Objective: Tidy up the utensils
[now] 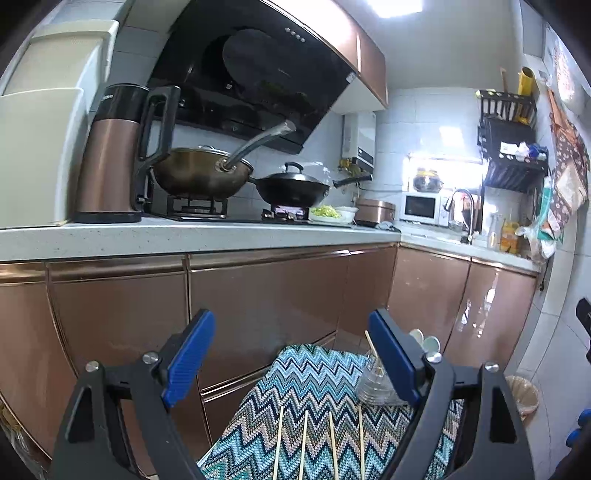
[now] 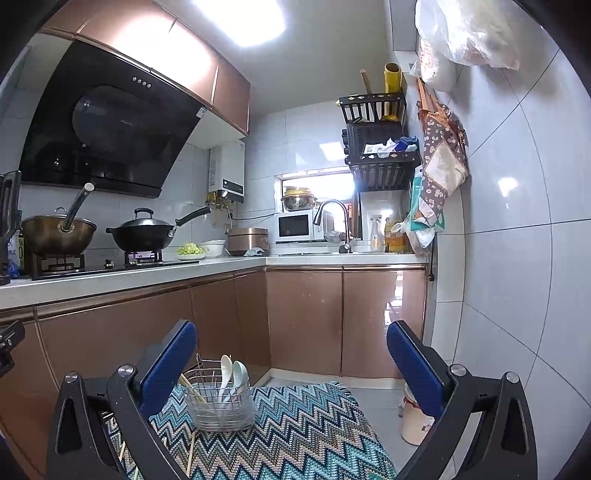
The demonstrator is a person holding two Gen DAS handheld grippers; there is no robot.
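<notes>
Lying on cloth (image 1: 317, 384): four chopsticks (image 1: 305, 443); two spoons (image 2: 232, 373) in caddy (image 2: 221, 408).

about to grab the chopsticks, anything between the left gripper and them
Nothing visible. The left gripper is open above the chopsticks, which lie bare on the zigzag cloth; the wire basket stands beyond them.

A ceiling lamp (image 2: 240, 20) blows out white; daylight glares through the window (image 2: 317, 186). Glossy cabinets (image 1: 476, 306) reflect it. Edges bend and darken.
</notes>
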